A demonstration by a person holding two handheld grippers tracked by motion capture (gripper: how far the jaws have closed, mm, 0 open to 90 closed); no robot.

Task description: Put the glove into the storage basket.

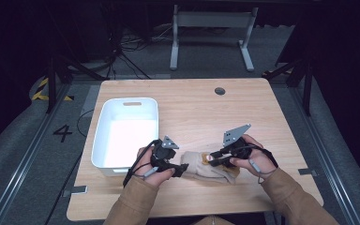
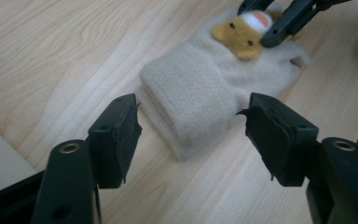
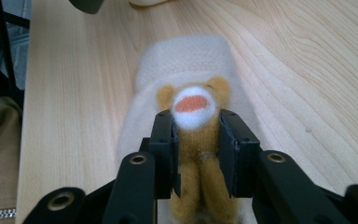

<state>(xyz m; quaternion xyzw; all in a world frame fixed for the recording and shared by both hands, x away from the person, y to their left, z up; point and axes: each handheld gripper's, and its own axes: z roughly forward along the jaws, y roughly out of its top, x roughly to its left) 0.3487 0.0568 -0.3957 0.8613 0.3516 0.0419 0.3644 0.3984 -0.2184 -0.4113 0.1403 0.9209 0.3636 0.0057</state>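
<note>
High view: white bin [image 1: 104,140] beside mitten [image 1: 206,167]

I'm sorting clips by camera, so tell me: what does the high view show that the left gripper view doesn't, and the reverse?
High view alone: the white bin at the table's left, both hands, the floor and a table frame behind. Left gripper view alone: the left gripper from close, its jaws open on either side of the mitten's cuff without touching it, and the bear's face. Both: the beige mitten on the wood, with the right gripper at its bear.

Left gripper [image 2: 193,135] jaws apart; right gripper [image 3: 196,149] jaws clamped.
</note>
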